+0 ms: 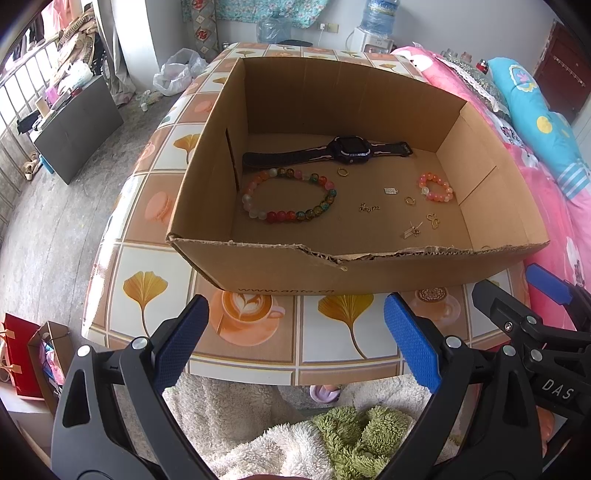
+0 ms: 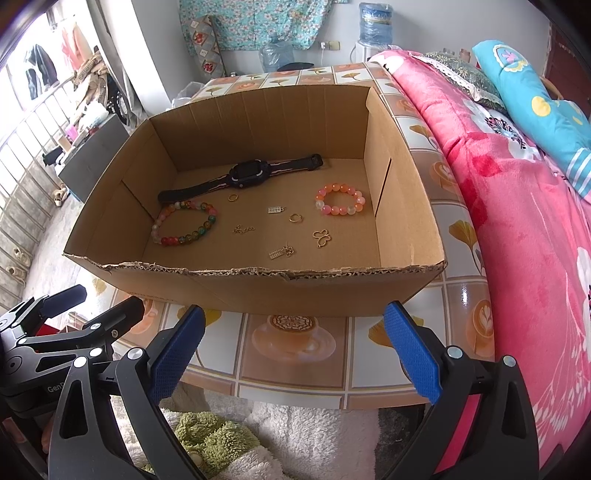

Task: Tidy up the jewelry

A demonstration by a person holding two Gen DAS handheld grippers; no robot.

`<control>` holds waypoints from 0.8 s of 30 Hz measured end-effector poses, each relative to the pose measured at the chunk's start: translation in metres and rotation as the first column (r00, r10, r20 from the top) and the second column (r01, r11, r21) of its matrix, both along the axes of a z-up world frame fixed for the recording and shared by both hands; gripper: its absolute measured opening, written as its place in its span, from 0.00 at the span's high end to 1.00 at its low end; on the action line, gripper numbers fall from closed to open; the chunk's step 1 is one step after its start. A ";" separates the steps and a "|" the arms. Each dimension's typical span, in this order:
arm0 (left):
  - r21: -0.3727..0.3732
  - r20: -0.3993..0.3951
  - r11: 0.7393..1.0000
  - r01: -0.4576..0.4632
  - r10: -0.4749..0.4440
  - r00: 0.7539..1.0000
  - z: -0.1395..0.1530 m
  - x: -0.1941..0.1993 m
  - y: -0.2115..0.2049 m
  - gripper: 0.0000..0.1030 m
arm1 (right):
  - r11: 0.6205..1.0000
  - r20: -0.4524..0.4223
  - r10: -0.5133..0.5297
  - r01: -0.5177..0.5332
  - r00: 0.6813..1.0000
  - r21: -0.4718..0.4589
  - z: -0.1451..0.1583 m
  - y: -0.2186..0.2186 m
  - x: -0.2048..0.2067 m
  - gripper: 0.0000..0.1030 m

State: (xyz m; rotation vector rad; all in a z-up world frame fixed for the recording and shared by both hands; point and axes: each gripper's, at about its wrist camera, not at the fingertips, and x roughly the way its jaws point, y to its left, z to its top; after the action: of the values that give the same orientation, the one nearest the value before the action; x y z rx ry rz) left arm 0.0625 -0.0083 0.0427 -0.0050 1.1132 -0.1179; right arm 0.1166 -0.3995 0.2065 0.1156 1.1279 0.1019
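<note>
So the setup is a small table with a glossy tile-pattern cover, ginkgo leaves and latte cups printed all over it. On top sits an open cardboard box with a ragged torn near edge. A pink floral blanket and a blue cushion are on the right, and there's a water dispenser bottle by the far wall. A grey cabinet stands on the concrete floor to the left, with a fluffy white and green rug right below the near table edge.

All the jewelry is inside the box. A black watch lies along the far side, and the big multicolour bead bracelet is on the left. The small orange-pink bracelet is on the right. Between them are tiny gold bits: two rings, a butterfly charm and a little chain. The tangled piece nearest the front is too small to make out.

Both tongs hover just off the near table edge, outside the box. The left gripper is spread wide with nothing in it, same for the right gripper. In the left view, the box's near wall cuts off part of its floor.
</note>
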 end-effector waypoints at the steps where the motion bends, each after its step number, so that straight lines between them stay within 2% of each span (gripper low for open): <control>1: 0.001 0.001 1.000 -0.001 0.001 1.000 0.000 0.000 0.000 0.11 | 1.000 0.000 0.000 0.000 1.000 -0.001 0.000 0.000 0.000 0.08; 24: -0.002 -0.004 1.000 -0.006 0.006 1.000 -0.001 0.000 0.000 0.11 | 1.000 -0.005 -0.002 0.002 1.000 0.000 0.001 0.001 0.002 0.08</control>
State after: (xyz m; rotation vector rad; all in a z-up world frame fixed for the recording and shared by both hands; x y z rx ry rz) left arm 0.0625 -0.0080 0.0421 -0.0103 1.1166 -0.1138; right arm 0.1185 -0.3985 0.2071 0.1165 1.1328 0.1000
